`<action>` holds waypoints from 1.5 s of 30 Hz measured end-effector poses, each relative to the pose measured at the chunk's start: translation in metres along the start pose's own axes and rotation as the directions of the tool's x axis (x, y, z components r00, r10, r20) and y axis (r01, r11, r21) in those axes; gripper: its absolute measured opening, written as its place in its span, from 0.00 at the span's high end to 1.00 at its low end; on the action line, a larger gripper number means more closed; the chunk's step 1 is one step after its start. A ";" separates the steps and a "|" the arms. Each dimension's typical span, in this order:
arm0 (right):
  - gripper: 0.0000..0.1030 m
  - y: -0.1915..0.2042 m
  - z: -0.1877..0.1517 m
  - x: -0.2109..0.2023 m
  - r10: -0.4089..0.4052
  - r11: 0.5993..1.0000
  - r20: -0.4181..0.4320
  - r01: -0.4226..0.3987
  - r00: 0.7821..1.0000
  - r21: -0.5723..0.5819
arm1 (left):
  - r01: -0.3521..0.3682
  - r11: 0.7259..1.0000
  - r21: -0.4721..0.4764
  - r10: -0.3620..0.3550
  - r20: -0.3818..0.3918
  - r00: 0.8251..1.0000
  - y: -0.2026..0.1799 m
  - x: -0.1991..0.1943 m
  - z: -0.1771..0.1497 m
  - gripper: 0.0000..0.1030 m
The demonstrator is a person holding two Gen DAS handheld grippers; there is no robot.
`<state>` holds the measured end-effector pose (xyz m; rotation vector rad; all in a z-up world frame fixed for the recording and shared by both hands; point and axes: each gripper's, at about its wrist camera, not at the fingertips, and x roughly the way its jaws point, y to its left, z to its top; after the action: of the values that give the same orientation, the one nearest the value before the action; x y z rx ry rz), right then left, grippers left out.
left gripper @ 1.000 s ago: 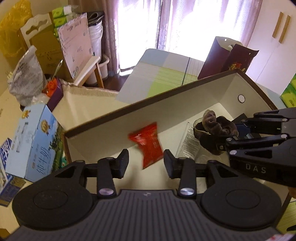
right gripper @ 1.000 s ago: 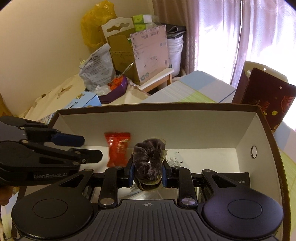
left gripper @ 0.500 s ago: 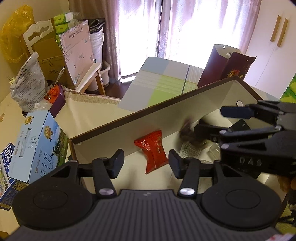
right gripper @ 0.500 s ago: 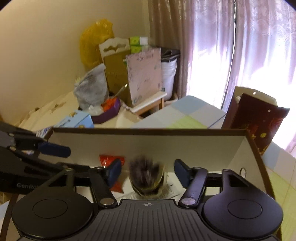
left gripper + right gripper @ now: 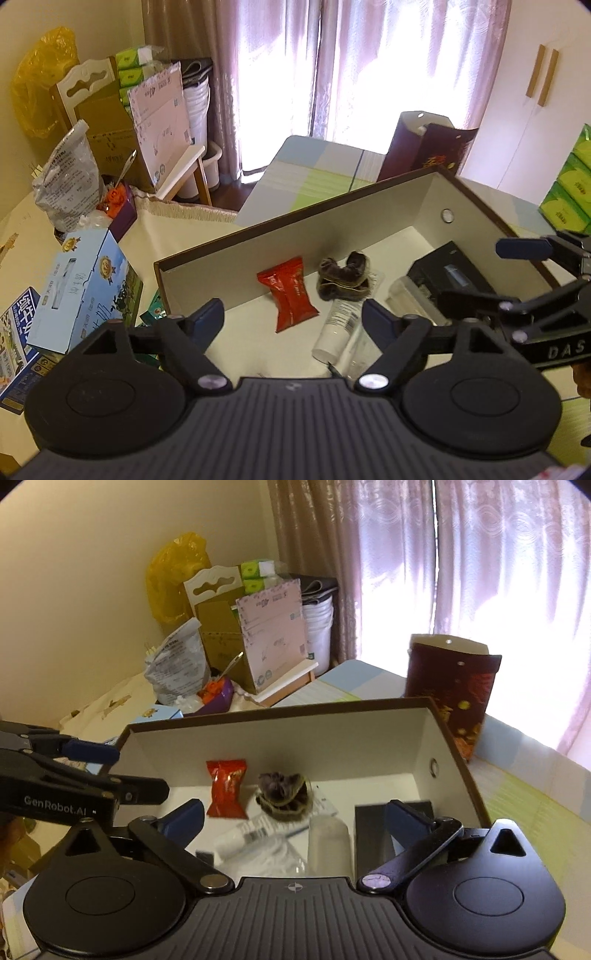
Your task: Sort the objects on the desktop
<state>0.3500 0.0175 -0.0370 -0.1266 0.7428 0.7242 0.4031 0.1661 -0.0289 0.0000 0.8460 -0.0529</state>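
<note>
An open box with a brown rim and white walls lies on the table. On its floor are a red snack packet, a dark brown scrunchie, a white tube, a clear container and a black case. My left gripper hovers open over the box's near left side, holding nothing. My right gripper is open over the near right side, with the scrunchie lying free beyond its fingers.
A blue milk carton box stands left of the box. A maroon gift bag stands behind it. Green tissue packs are stacked far right. Cardboard boxes and plastic bags crowd the back left.
My right gripper opened and let go of the scrunchie, which dropped to the box floor beside the red packet. Both grippers drew back and up, and the left one opened wider.
</note>
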 end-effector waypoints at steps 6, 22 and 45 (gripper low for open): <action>0.02 0.007 -0.013 -0.039 -0.020 1.000 -0.001 0.020 1.000 -0.007 | -0.011 1.000 0.014 0.011 0.039 0.999 -0.020 -0.034 -0.012 0.13; 0.02 0.019 -0.068 -0.137 -0.027 0.998 0.059 0.023 0.998 0.064 | -0.113 0.993 -0.016 0.115 0.149 0.982 -0.073 -0.141 -0.066 0.01; 0.02 0.037 -0.122 -0.256 -0.016 1.000 0.120 0.012 0.993 0.029 | -0.194 0.978 -0.070 0.204 0.183 0.962 -0.135 -0.249 -0.135 0.01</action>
<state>0.1260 -0.1401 0.0456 -0.0618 0.6361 0.7014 0.1310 0.0461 0.0704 0.0310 0.6526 0.1566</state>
